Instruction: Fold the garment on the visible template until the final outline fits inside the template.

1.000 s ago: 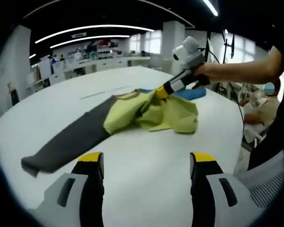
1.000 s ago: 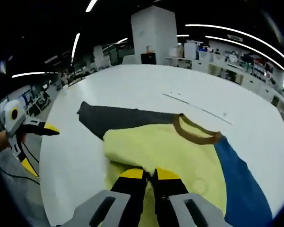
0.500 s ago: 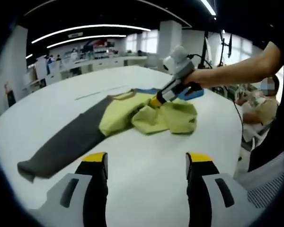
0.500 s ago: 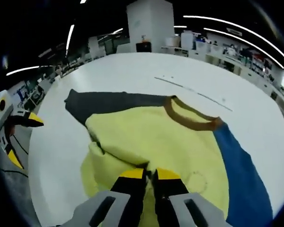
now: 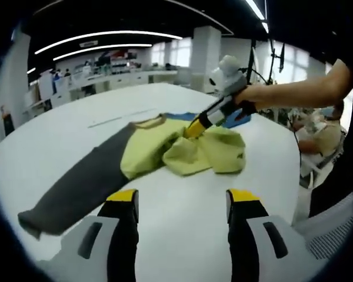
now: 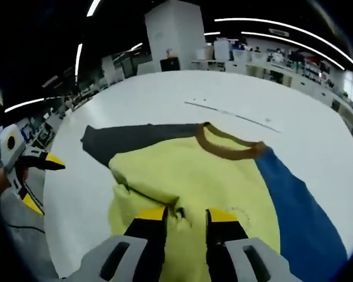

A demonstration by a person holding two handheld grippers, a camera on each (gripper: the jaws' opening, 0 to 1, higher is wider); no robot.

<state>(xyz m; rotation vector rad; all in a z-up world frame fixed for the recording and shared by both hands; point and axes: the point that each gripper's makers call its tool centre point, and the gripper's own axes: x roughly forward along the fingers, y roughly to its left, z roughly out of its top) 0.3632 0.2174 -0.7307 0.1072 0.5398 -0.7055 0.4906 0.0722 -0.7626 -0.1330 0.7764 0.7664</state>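
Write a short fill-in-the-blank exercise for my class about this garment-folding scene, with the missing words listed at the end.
1. The garment's body is ____ in colour.
2. One sleeve is dark grey; the other sleeve is ____.
3. The right gripper hovers over the garment with its jaws ____.
4. The garment lies on a ____ table.

Missing words: yellow; blue; open; white

Large white table (image 5: 182, 205) with rounded edge, matte top; also seen from the opposite side in the right gripper view (image 6: 165, 97). Lying directly on it: garment (image 5: 165, 150) with yellow body bunched into folds, dark grey sleeve (image 5: 76, 185) stretched flat toward the near edge, blue sleeve (image 6: 291, 202) flat on the far side (brown collar (image 6: 226, 144) facing the table's middle). Thin pale line (image 6: 229, 113) marked on the tabletop just beyond the collar
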